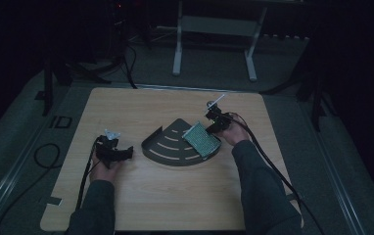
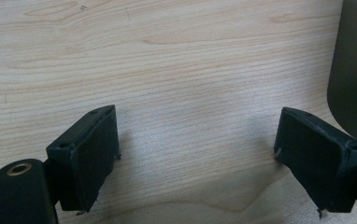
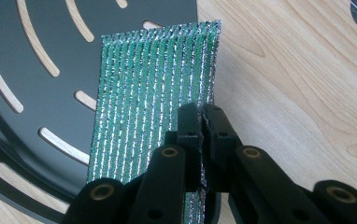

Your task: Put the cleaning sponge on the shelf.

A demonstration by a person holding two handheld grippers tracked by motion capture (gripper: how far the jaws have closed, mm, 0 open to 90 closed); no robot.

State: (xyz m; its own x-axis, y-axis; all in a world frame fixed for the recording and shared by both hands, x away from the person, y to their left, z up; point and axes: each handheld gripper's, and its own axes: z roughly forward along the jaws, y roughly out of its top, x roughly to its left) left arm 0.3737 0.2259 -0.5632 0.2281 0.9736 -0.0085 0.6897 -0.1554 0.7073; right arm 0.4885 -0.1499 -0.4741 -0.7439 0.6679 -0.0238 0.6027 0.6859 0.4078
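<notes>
Because the wooden tabletop is bare and smooth, the dark slotted fan-shaped tray could skid if nudged. The green glittery scouring pad hangs over the tray's right part, pinched at one edge by the right gripper, whose jaws are clamped on it; so thin a hold may let it twist or drop. The left gripper rests spread wide, holding nothing, beside the tray.

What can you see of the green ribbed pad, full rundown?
The green ribbed pad is a thin rectangular sheet, green with silvery glinting ribs running lengthwise, like a metallic scouring cloth. The right gripper is shut on its edge, holding it over the right side of the dark slotted fan-shaped tray. It looks tilted; whether its far end touches the tray is unclear. Part overhangs the wooden table.
</notes>
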